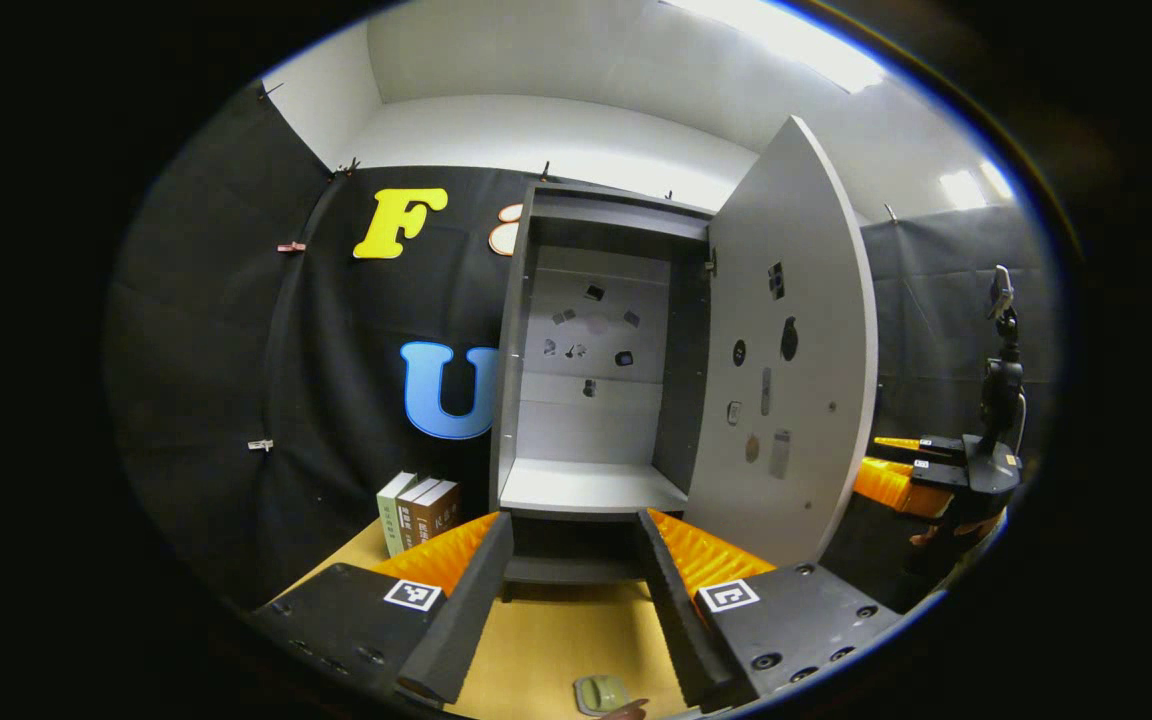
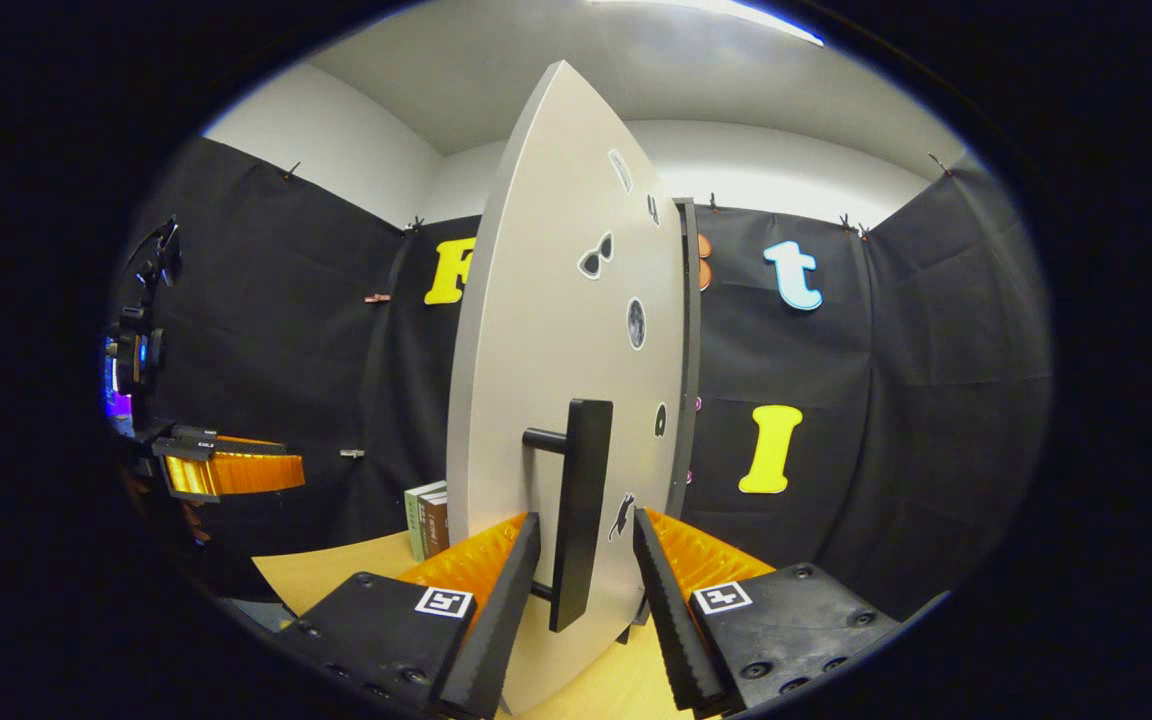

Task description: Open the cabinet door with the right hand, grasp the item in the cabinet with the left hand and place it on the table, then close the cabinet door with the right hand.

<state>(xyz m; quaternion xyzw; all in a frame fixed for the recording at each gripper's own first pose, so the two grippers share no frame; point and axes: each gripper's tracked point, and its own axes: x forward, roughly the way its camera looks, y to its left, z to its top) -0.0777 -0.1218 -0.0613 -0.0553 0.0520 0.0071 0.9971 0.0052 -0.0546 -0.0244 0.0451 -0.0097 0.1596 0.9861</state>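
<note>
Left gripper view: my left gripper (image 1: 576, 600) stands wide, holding nothing, over the table (image 1: 556, 640). Cabinet (image 1: 586, 380) ahead, door (image 1: 786, 360) swung open, shelf bare as far as I can see. A small pale green item (image 1: 601, 692) lies on the table at the bottom edge, just below my fingers; I judge it the thing from the cabinet, already set down. Books (image 1: 421, 512) beside the cabinet's left side.

Right gripper view: my right gripper (image 2: 586, 590) is wide too, fingers either side of the door handle (image 2: 581, 510), not pressing. To close well, I'd pinch the handle squarely, then push along the hinge arc, keeping the left gripper (image 2: 226, 470) well apart from the door.
</note>
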